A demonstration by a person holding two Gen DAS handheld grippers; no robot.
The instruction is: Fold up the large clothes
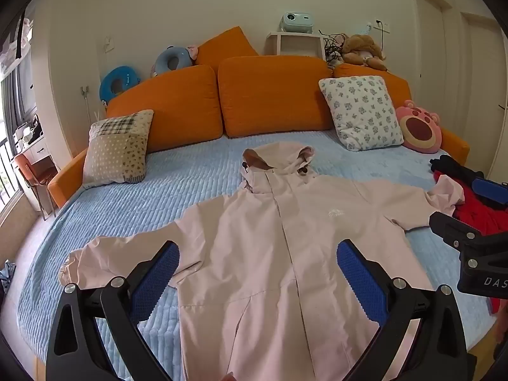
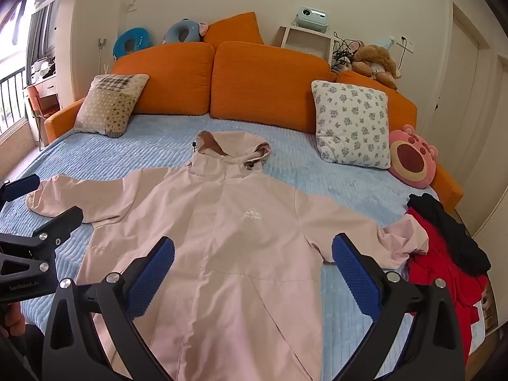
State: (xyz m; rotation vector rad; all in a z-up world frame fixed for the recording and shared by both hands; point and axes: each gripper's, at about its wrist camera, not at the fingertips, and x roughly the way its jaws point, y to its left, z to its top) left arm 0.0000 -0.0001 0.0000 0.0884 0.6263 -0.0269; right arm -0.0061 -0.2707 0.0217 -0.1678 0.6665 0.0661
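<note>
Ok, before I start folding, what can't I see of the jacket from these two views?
- Jacket hem: cut off by the bottom edge in both views, and partly behind the left tool and right tool.
- Chest logo: lettering too small to read.
- Right cuff: bunched against the red garment, its opening hidden.
- Back side: lies face down on the bed.

Jacket (image 1: 270,254) hem cut off by bottom edge; chest logo illegible.

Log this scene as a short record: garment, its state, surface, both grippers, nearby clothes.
garment: pink hooded jacket
state: spread flat, front up, sleeves out to both sides, unfolded
surface: blue quilted bed cover
left gripper: open, above the jacket, holding nothing
right gripper: open, above the jacket, holding nothing
nearby clothes: red garment and black garment at the right sleeve end
</note>
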